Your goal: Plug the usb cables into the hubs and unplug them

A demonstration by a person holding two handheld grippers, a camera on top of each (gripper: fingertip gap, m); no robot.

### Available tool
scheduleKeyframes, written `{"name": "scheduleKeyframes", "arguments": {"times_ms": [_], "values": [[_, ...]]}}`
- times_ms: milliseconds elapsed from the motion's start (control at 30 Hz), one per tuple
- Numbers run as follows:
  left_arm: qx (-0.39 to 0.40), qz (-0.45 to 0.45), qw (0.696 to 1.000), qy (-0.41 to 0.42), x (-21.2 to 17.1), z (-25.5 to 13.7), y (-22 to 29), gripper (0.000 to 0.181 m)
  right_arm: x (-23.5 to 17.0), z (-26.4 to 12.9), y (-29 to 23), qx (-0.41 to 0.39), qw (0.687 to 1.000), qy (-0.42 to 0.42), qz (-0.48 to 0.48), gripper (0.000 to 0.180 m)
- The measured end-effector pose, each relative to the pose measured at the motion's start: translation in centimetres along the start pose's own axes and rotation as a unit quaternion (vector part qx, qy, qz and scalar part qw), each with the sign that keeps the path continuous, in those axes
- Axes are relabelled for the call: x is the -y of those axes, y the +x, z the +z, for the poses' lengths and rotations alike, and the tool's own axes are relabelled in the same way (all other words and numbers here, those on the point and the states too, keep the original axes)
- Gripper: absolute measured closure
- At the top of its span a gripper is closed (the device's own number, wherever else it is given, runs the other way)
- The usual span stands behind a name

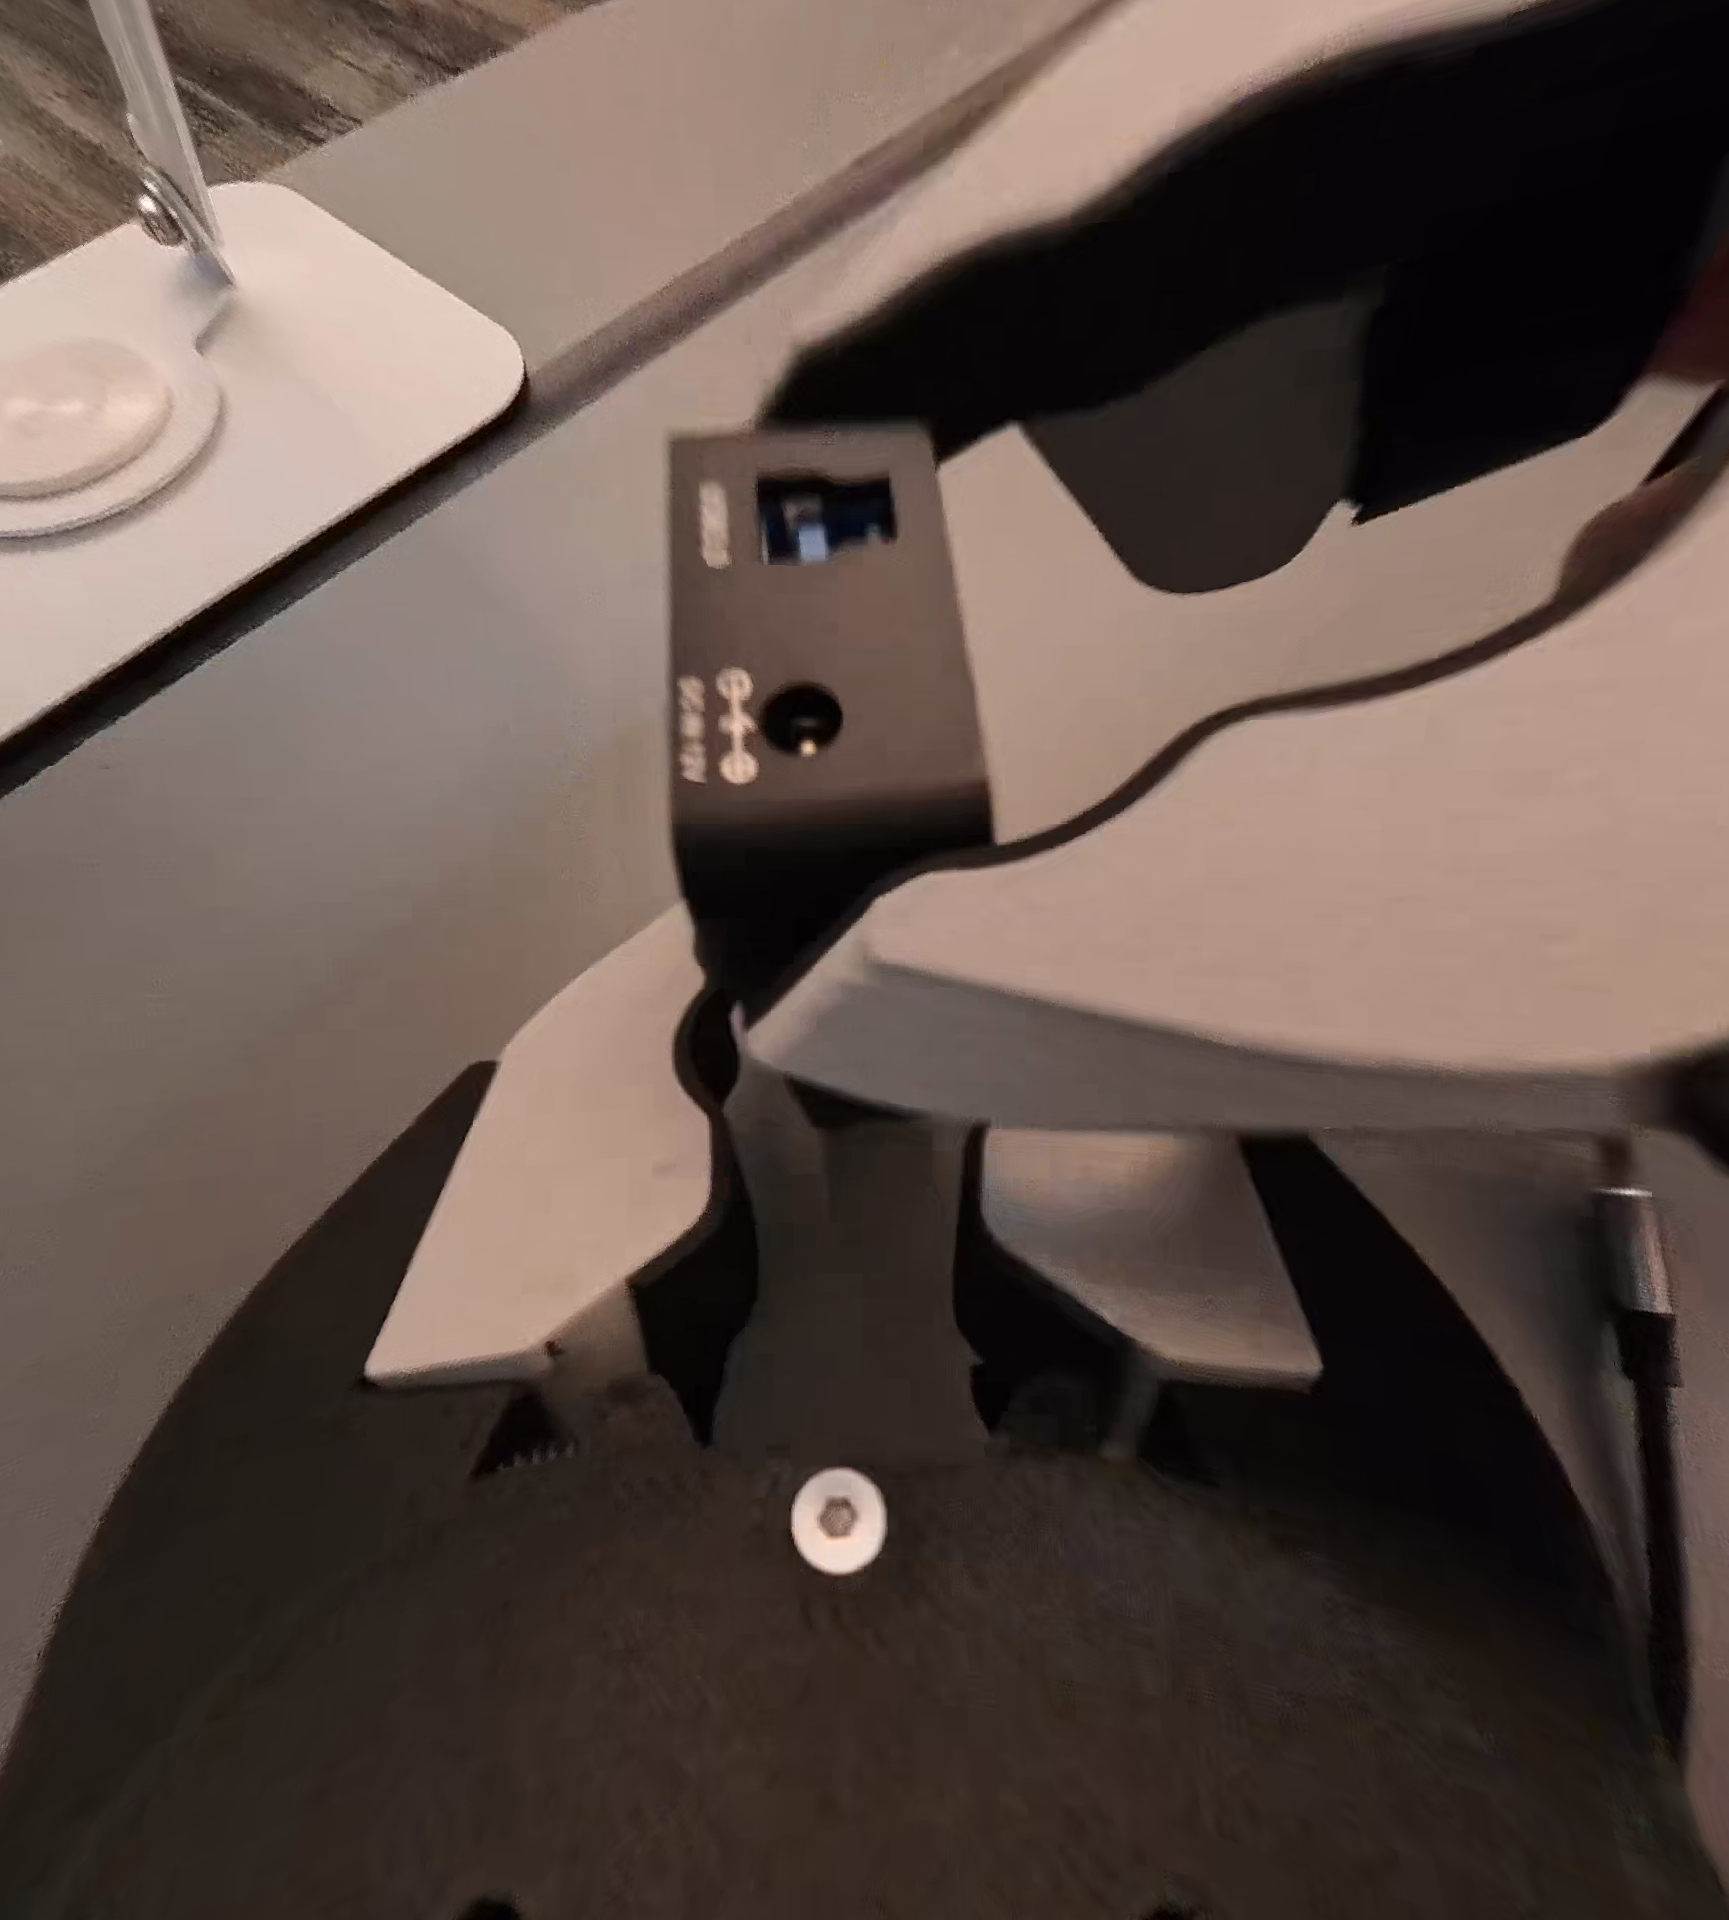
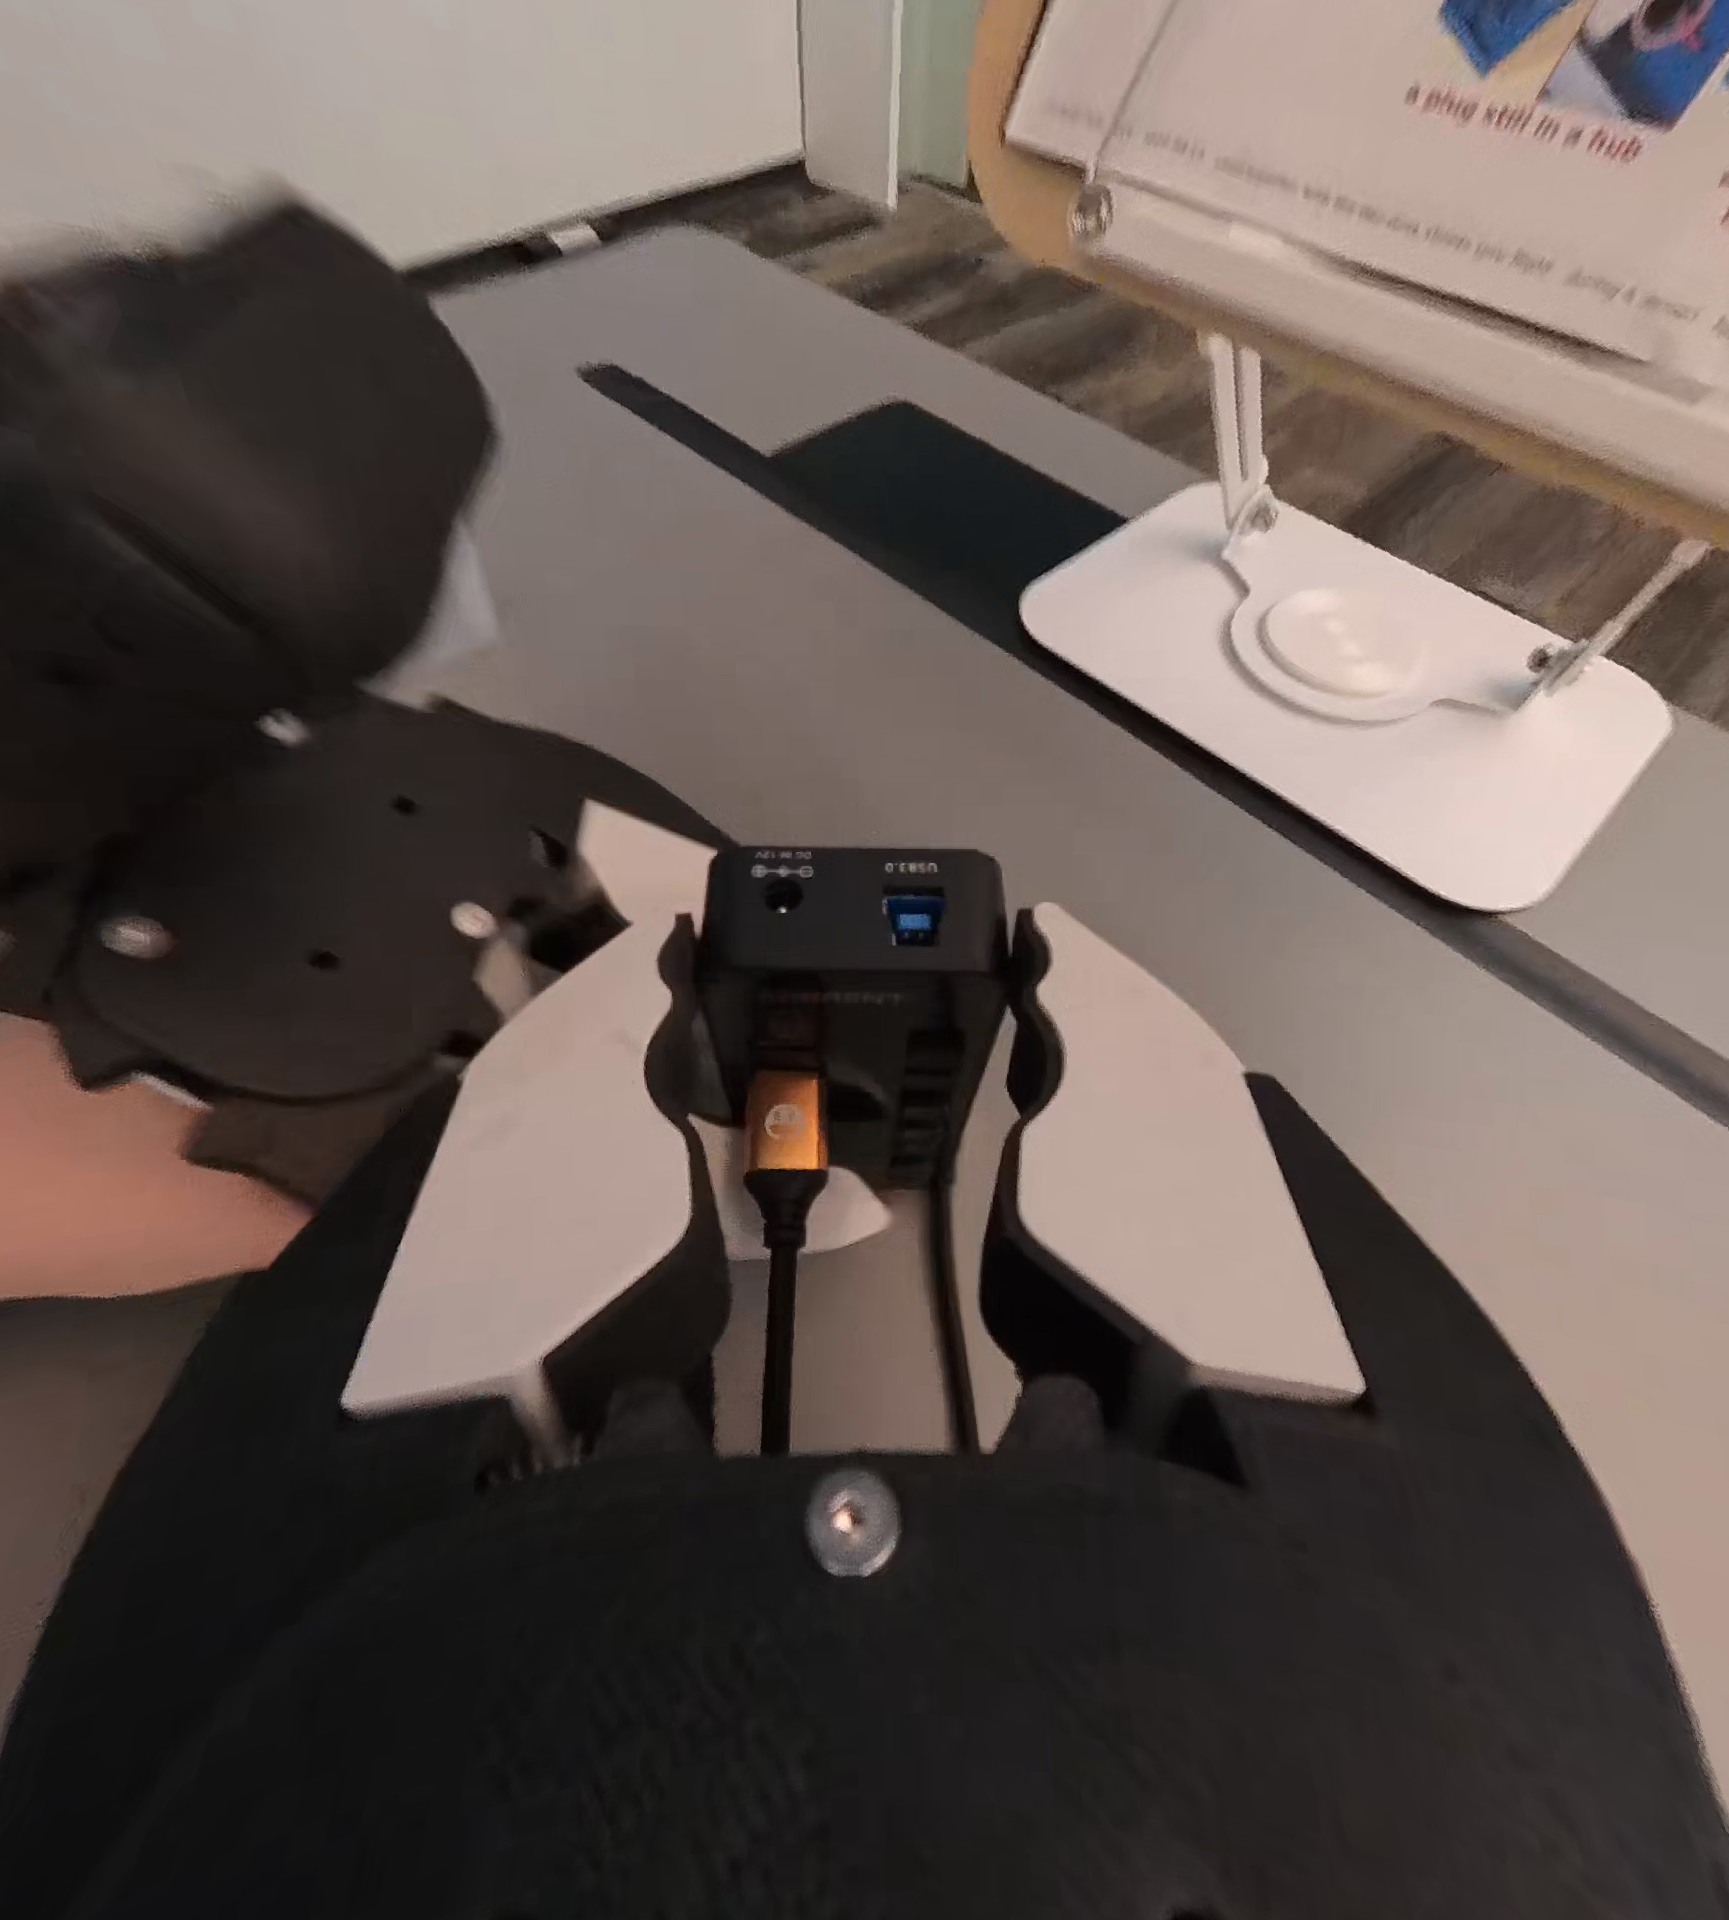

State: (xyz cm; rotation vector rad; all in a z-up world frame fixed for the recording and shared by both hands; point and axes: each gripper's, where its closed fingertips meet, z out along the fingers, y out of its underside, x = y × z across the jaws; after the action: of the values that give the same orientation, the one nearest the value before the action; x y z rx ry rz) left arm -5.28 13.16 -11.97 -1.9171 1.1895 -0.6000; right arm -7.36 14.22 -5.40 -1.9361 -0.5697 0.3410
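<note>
- The black hub (image 2: 855,961) sits clamped between the right claw (image 2: 855,997) fingers, end face with its blue port pointing far, away from the wrist.
- An orange plug (image 2: 785,1127) is seated in the hub's top face, its black cable (image 2: 777,1340) running back toward the near edge, straight down the claw's centre line.
- So the plug's long axis lies along the right claw's own reach; any pull has to come from the other side.
- The left claw (image 1: 709,1023) comes in from the left, fingers pressed nearly together just below the hub; whether they pinch anything, I cannot tell.
- The left claw is the free one, and the nearer to that plug.
- Behind, on the grey worktop (image 2: 839,644), stands a white stand base (image 2: 1462,790) holding a printed sheet (image 2: 1462,208), far right.
</note>
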Motion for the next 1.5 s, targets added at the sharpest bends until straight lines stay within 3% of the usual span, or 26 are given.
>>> {"name": "scheduleKeyframes", "arguments": {"times_ms": [100,200,300,567,900,1300,1500], "values": [[-0.003,0.019,0.999,-0.025,0.3,-0.9,0.0,0.119,-0.3,-0.1,1.0,-0.026,0.999,-0.008,-0.034,0.122],[-0.025,0.044,0.993,-0.108,-0.9,-2.6,0.1,0.110,-0.4,-0.2,1.3,-0.018,1.000,-0.007,-0.018,0.122],[-0.034,0.060,0.986,-0.150,-1.4,-5.0,-0.3,0.115,-0.5,-0.5,1.9,-0.012,1.000,-0.010,0.008,0.122],[0.023,0.059,0.997,-0.053,4.0,-11.2,-1.7,0.127,-0.5,-0.4,1.2,0.021,1.000,-0.010,0.019,0.122],[0.049,0.057,0.996,-0.049,4.3,-12.6,-2.7,0.129,0.8,-0.4,-3.3,0.148,0.986,0.014,0.079,0.122],[0.057,0.050,0.996,-0.041,4.6,-13.7,-3.2,0.129,-0.7,0.5,-4.2,0.135,0.990,0.003,-0.031,0.122],[0.059,0.052,0.996,-0.038,4.8,-14.1,-3.2,0.128,-1.2,0.5,-5.1,0.143,0.987,-0.016,-0.068,0.111]]}}
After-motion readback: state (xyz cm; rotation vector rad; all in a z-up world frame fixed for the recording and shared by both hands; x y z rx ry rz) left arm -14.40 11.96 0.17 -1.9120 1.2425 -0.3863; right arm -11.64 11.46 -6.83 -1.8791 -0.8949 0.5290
